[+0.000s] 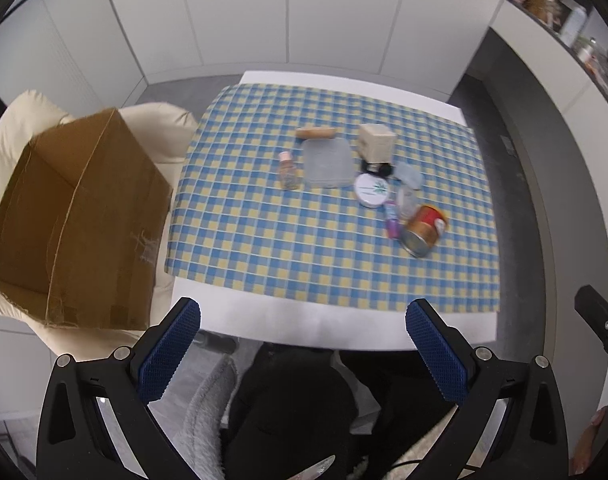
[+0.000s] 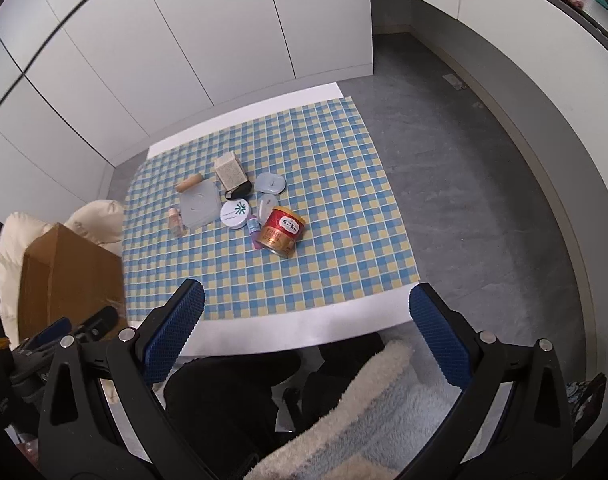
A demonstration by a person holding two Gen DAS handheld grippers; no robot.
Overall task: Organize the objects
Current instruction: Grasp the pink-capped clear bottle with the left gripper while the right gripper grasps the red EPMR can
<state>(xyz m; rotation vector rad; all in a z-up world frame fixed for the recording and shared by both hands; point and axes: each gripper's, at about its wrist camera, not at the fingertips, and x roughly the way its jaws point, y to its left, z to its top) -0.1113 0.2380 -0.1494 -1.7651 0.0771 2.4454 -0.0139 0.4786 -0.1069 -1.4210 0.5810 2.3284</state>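
A cluster of small items lies on the blue-and-yellow checked cloth (image 1: 264, 232): a red-and-gold can (image 1: 423, 230) (image 2: 283, 231) on its side, a round white tin (image 1: 371, 189) (image 2: 235, 214), a clear flat container (image 1: 327, 162) (image 2: 200, 204), a small pink-capped bottle (image 1: 288, 170) (image 2: 176, 220), a wooden roller (image 1: 315, 133) (image 2: 188, 183), a beige box (image 1: 376, 141) (image 2: 231, 171) and a purple tube (image 1: 392, 220). My left gripper (image 1: 304, 324) and right gripper (image 2: 307, 312) both stand open and empty, held back over the table's near edge.
An open, empty cardboard box (image 1: 76, 216) (image 2: 68, 276) rests on a cream cushioned chair (image 1: 16, 120) left of the white table (image 1: 296, 328). A person's dark-clothed legs and fleecy sleeve (image 2: 367, 412) are below. White cabinets stand behind; grey floor lies to the right.
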